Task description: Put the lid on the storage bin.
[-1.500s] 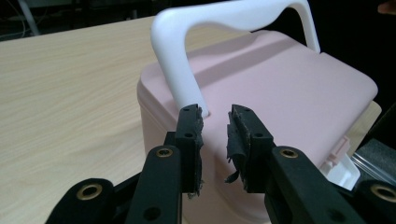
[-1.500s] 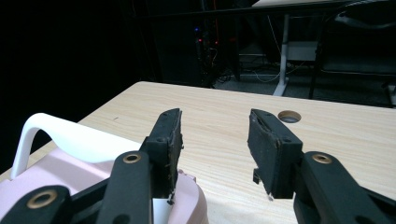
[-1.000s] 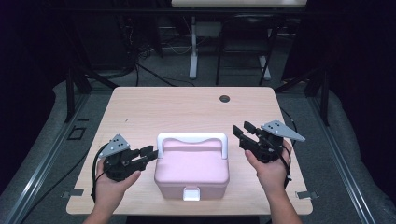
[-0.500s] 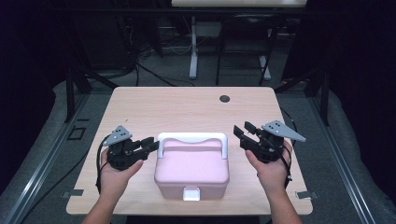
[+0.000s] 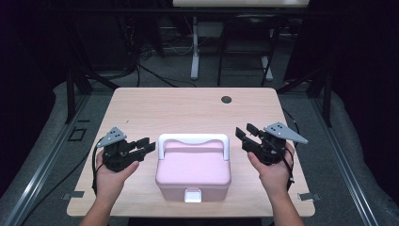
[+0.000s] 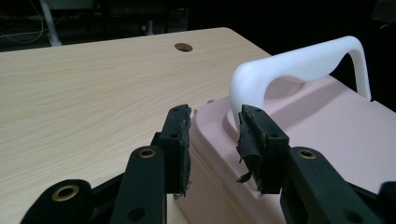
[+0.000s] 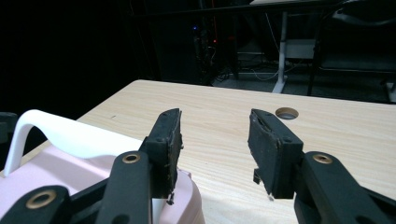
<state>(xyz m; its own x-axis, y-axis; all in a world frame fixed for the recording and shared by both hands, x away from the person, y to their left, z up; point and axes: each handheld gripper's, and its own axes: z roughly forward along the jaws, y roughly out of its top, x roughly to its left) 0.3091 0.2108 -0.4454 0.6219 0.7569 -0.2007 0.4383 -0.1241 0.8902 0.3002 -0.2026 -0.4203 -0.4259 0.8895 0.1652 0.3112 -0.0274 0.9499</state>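
A pink box (image 5: 193,172) with a white handle (image 5: 193,139) standing upright sits near the table's front edge. My left gripper (image 5: 148,145) hovers just left of the box and points at its left side. Its jaws have just been opening, and nothing is gripped. In the left gripper view the box's corner (image 6: 327,135) and the handle's foot (image 6: 299,60) lie just beyond my open left gripper (image 6: 215,126). My right gripper (image 5: 244,133) is open to the right of the box. In its own view the right gripper (image 7: 215,126) frames bare table, with the box (image 7: 56,172) at the lower left.
The wooden table (image 5: 188,108) has a round cable hole (image 5: 226,100) near its far edge. A white latch (image 5: 193,195) sits on the box's front. Dark floor, cables and a stand's legs lie beyond the table.
The left gripper edged slightly away from the person along the box's left side, and its jaws opened wider. The right gripper stayed still.
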